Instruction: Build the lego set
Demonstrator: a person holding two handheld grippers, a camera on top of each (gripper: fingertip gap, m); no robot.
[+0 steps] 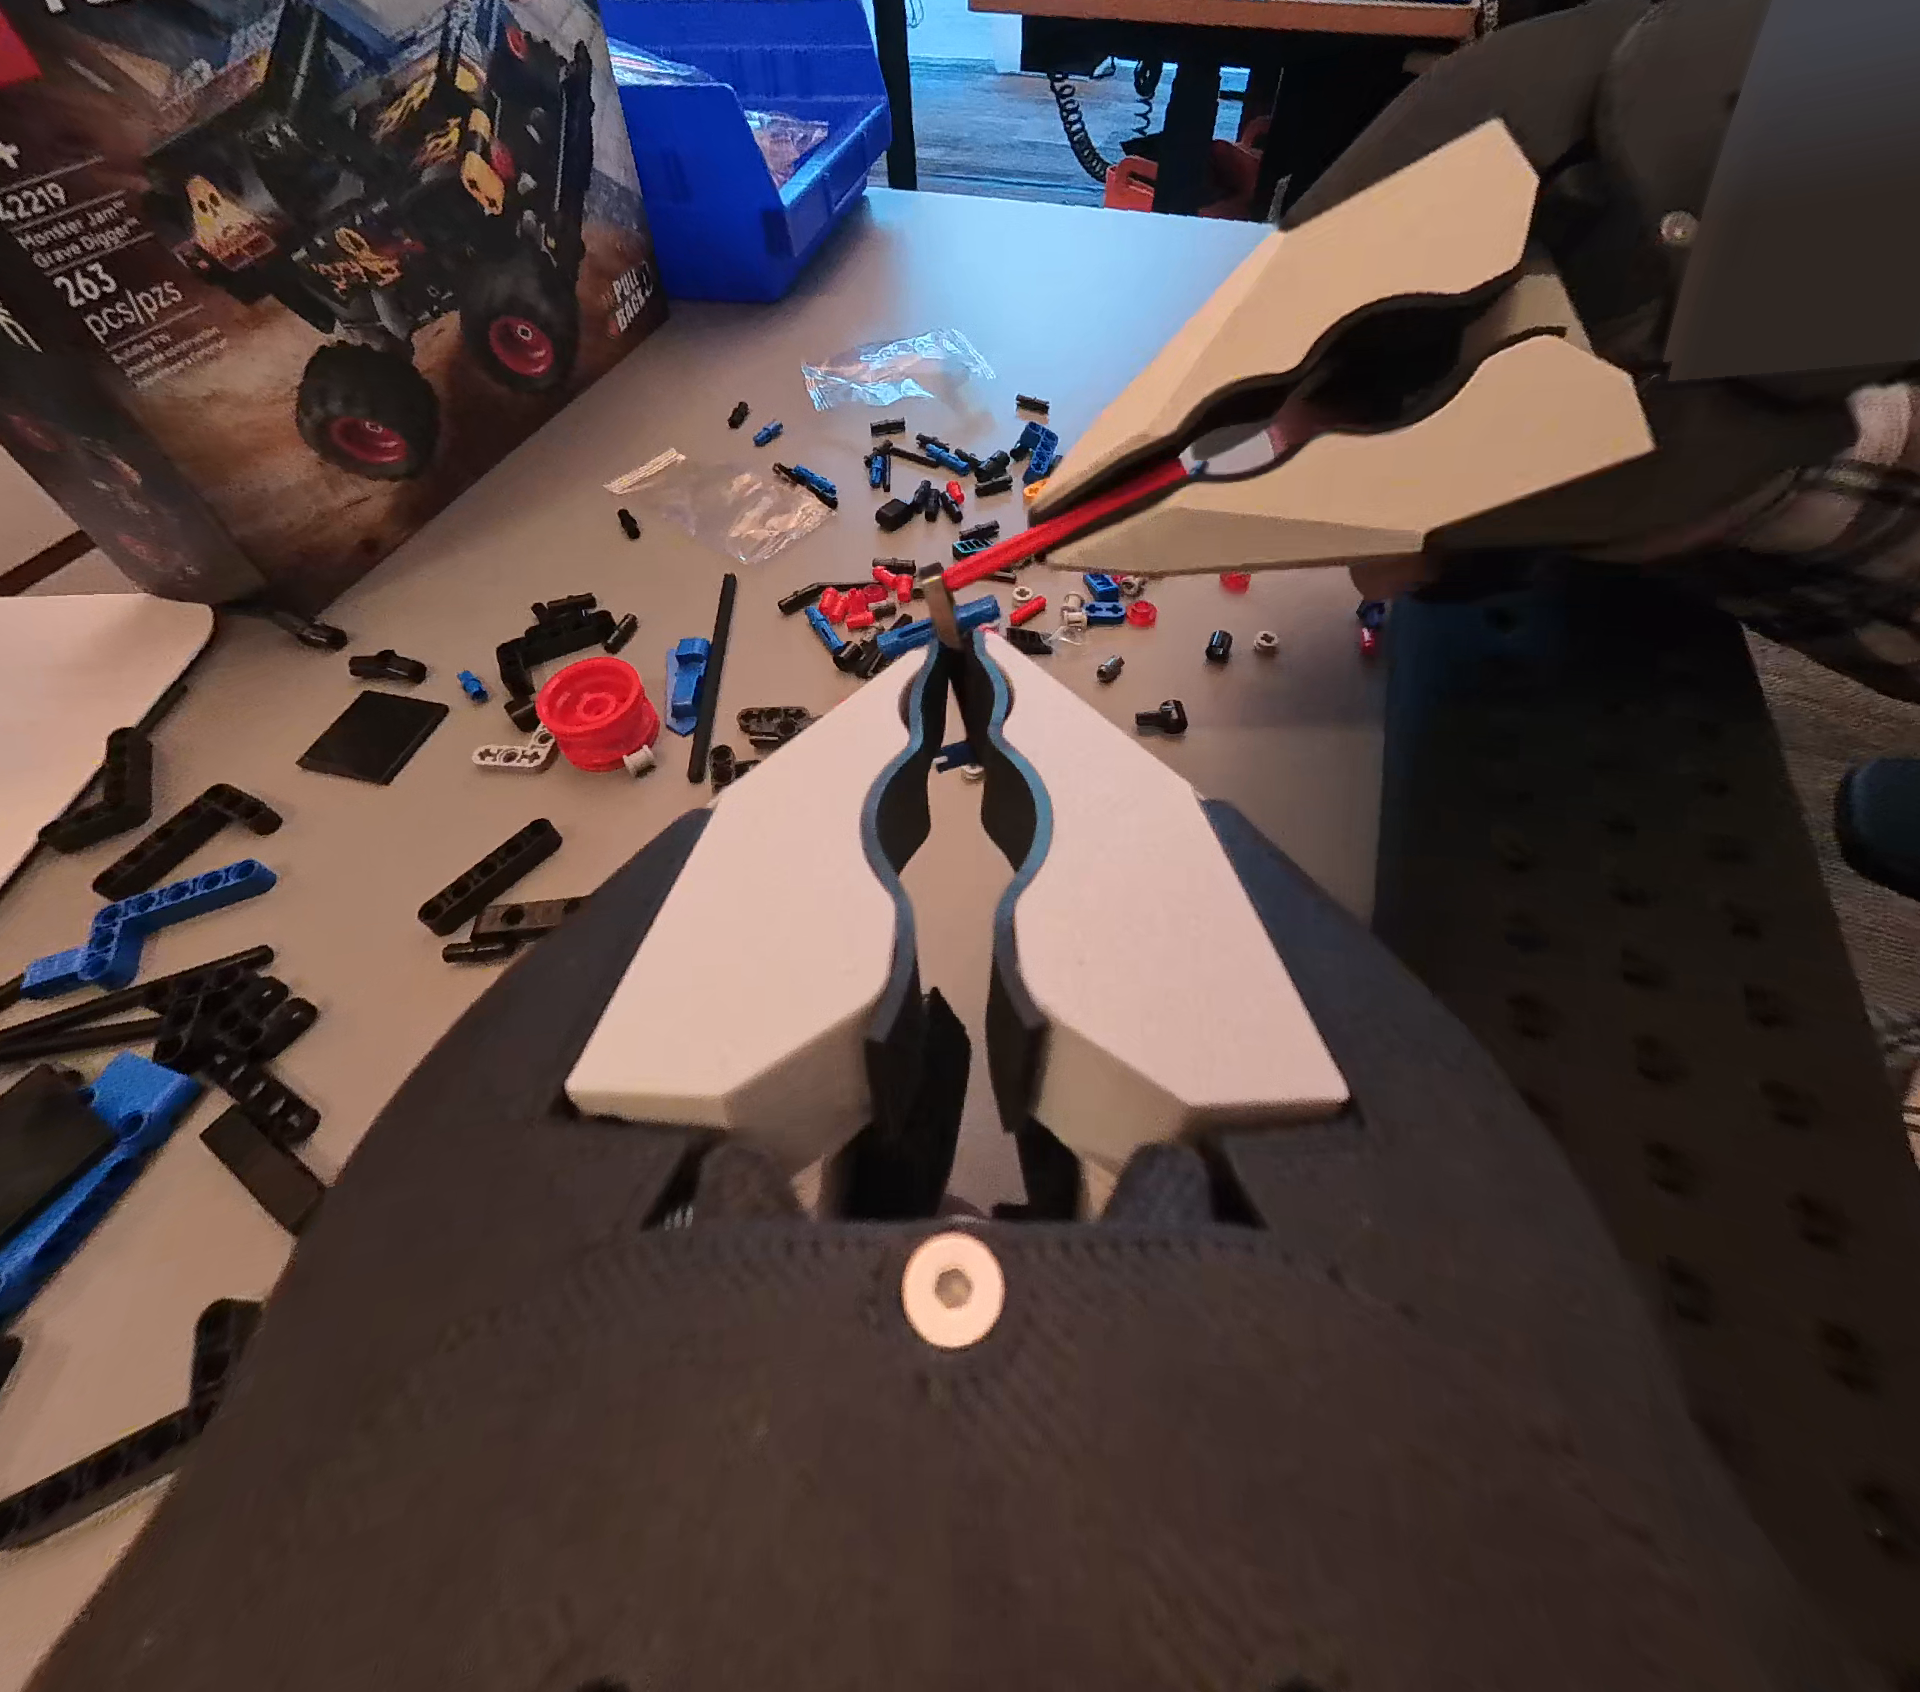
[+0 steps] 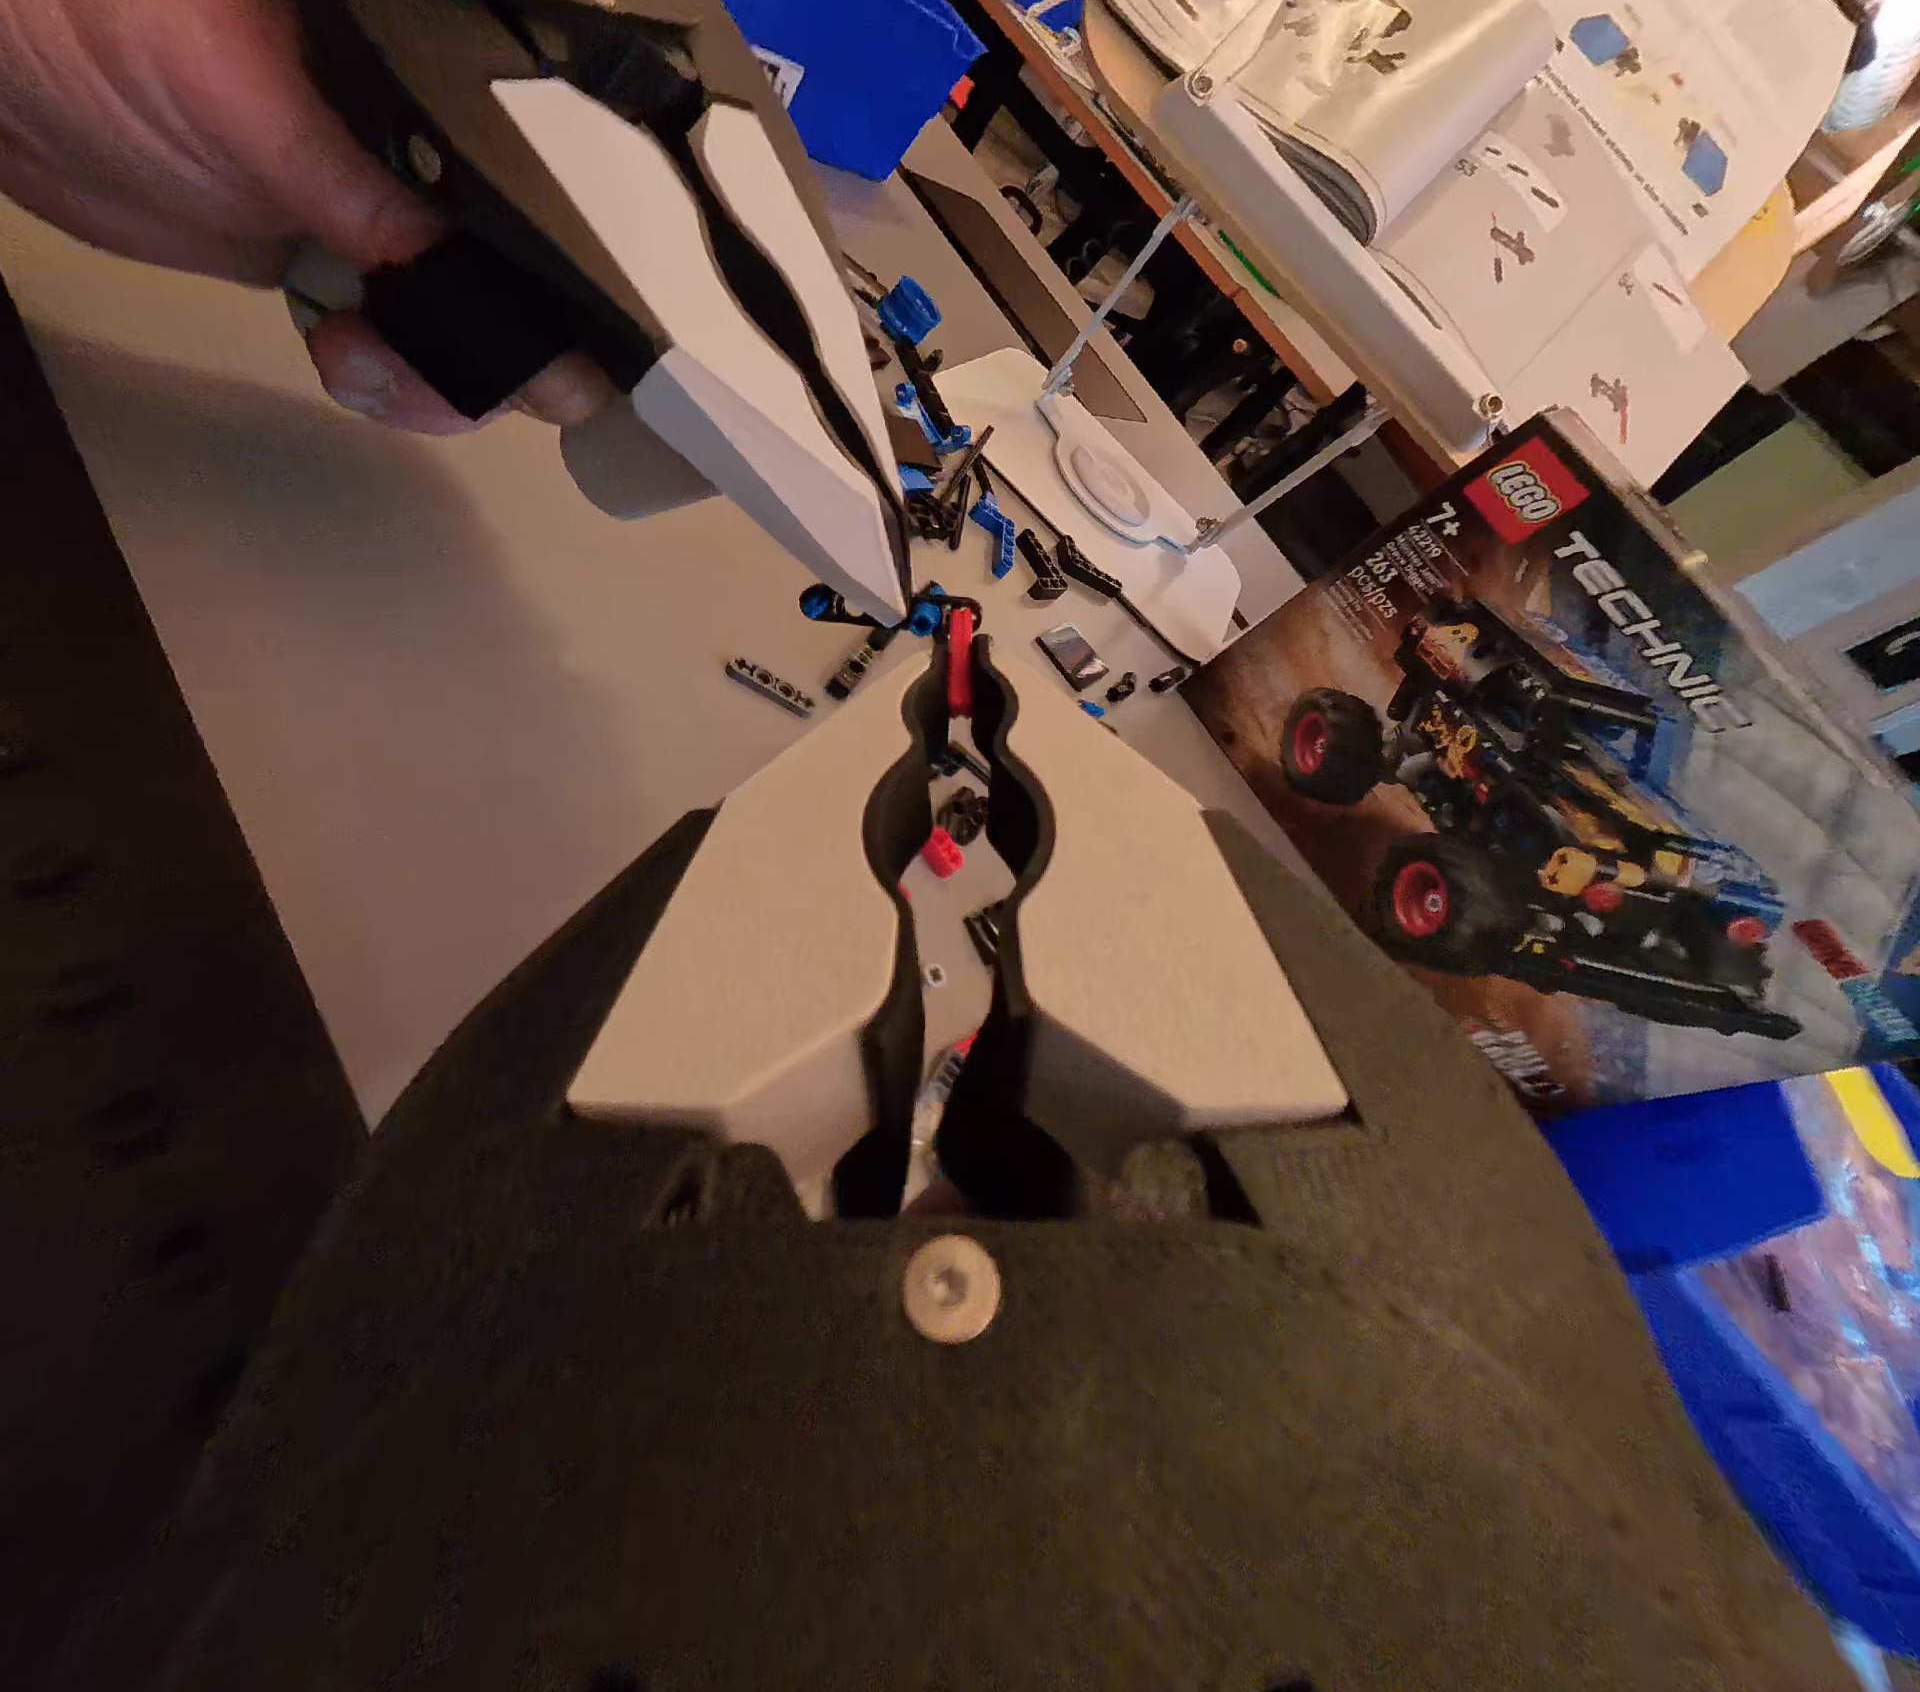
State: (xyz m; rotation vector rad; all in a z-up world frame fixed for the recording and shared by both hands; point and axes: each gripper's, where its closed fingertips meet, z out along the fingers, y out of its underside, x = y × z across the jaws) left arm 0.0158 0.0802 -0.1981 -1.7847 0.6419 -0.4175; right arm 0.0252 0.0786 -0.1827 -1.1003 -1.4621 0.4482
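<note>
My left gripper (image 1: 956, 643) is shut on a small dark lego piece (image 1: 940, 603) and holds it upright above the table. My right gripper (image 1: 1042, 539) comes in from the right, shut on a red axle (image 1: 1081, 512). The axle's free end touches the top of the dark piece. In the right wrist view the right gripper (image 2: 957, 655) holds the red axle (image 2: 958, 668) end-on. The left gripper (image 2: 902, 603) reaches in from the upper left, held by a hand (image 2: 156, 84). Whether the axle sits inside a hole of the piece is hidden.
Several loose black, blue and red lego pieces lie on the grey table (image 1: 1091, 271), with a red wheel hub (image 1: 597, 712) and empty plastic bags (image 1: 894, 366). The set's box (image 1: 312, 188) and a blue bin (image 1: 758, 136) stand at back left. An instruction booklet (image 2: 1455, 32) stands on a holder. Only a small space, under 4 cm, lies between the two pairs of fingers. It is some 12 cm from my left tips to the red wheel hub (image 1: 597, 712).
</note>
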